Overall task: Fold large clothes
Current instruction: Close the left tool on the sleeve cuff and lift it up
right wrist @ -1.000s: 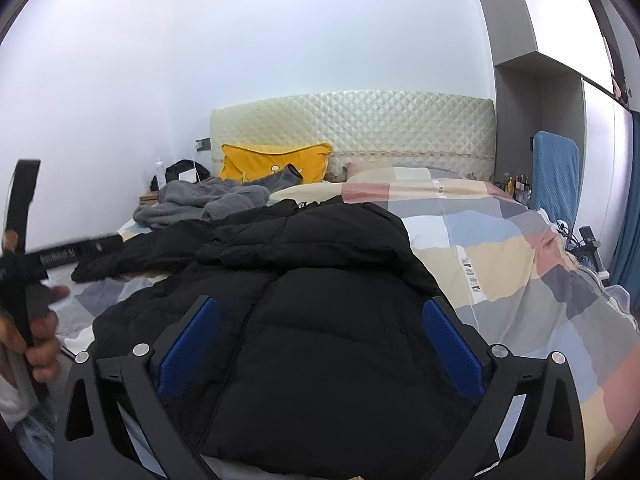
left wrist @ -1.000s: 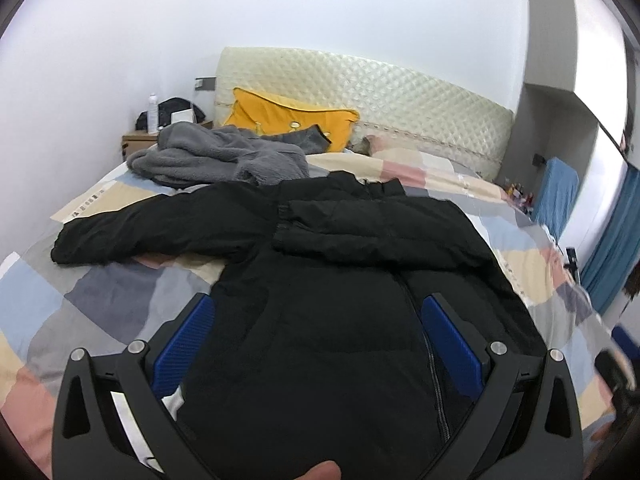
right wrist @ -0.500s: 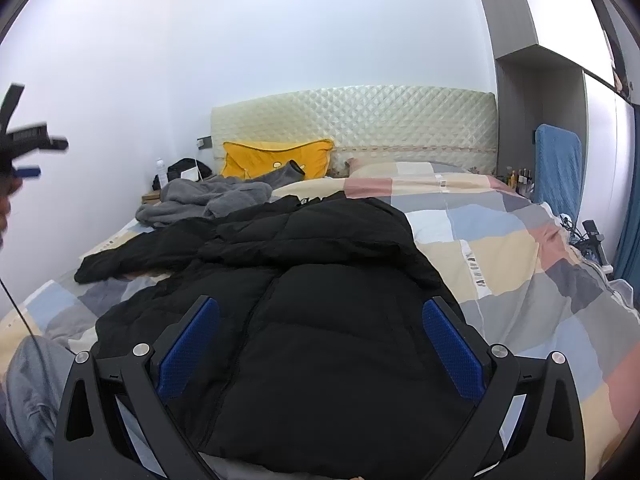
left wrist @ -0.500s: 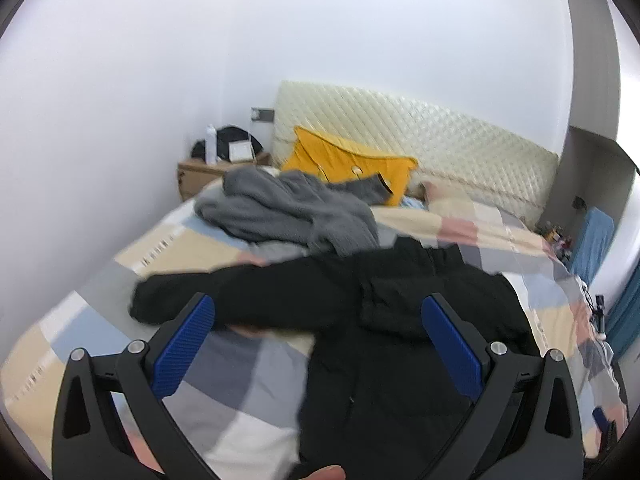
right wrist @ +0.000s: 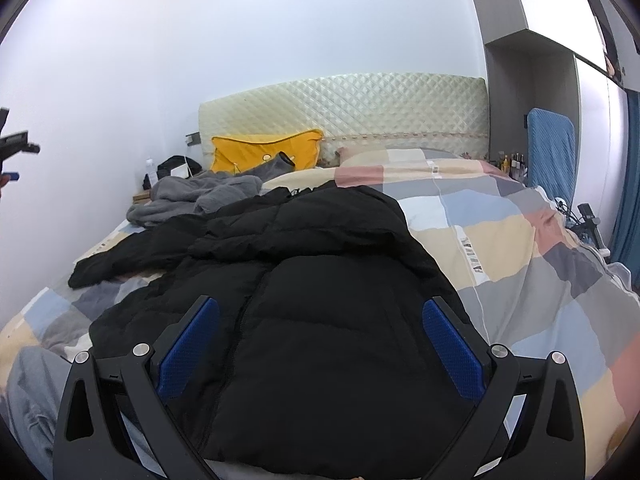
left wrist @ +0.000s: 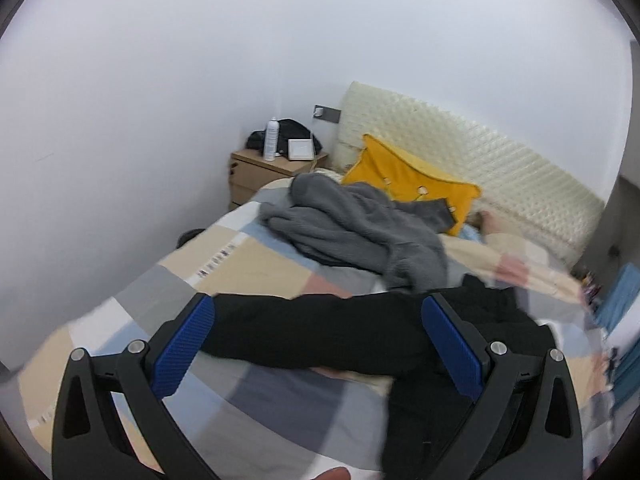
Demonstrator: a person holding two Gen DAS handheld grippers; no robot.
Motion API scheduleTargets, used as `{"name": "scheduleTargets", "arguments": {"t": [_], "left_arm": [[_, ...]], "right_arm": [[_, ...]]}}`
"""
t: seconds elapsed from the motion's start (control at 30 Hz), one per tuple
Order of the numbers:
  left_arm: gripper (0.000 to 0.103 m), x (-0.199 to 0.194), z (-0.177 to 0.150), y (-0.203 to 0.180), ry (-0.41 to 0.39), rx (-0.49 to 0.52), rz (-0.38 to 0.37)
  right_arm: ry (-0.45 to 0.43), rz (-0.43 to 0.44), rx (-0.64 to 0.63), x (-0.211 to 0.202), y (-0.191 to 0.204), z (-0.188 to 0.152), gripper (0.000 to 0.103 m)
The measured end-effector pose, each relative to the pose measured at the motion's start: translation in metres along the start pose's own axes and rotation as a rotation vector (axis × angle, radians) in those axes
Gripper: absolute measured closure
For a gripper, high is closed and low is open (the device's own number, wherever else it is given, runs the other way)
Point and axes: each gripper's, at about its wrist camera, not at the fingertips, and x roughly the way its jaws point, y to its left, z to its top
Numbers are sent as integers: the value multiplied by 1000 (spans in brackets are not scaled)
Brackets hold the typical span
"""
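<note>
Here both tongs [left wrist: 316, 344] [right wrist: 320, 344] gape empty; only the right view shows the black jacket's [right wrist: 320, 320] whole body.

Left wrist view is motion-smeared on its right side: the quilt [left wrist: 520, 268] pattern and the black jacket [left wrist: 460, 360] body run soft, jacket hem cut by the bottom edge. Grey fleece [left wrist: 352, 232] hides the yellow pillow [left wrist: 404, 172] lower corner. In the right wrist view, the left gripper [right wrist: 12, 148] is clipped by the frame edge, jaws unreadable; bottles [right wrist: 512, 162] by the headboard too small to tell.
</note>
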Motion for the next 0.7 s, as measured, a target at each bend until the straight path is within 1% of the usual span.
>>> {"name": "scheduleTargets", "arguments": {"t": [0.03,0.1,0.17,0.23,0.3,0.43,0.5,0.53,0.6,0.67,0.7], "left_arm": [[0,5,-2,6,-3,15,7],[0,19,-7,17,16,20,-3],[0,36,-16,30,35,8,-16],[0,53,-28,40,23,-11,-4],[0,77,-41,50,64,-42,-16],[0,128,-71,83,154,-166,-98],[0,157,-89,102,209,-246,-138],[0,167,-96,108,230,-278,-150],[0,198,-114,129,287,-381,-180],[2,221,-131,145,322,-470,-196],[3,230,-137,151,333,-498,-200]], "right_arm": [[4,-6,-1,1,1,0,0],[16,-13,2,5,2,-1,0],[25,-19,5,8,3,-1,0],[30,-30,6,11,2,-1,0],[51,-38,20,17,2,-2,0],[82,-57,37,24,4,0,0],[90,-47,47,28,6,2,0],[94,-44,55,31,8,2,0],[112,-57,58,38,12,3,0],[132,-71,58,46,18,4,0],[138,-76,59,48,20,4,0]]}}
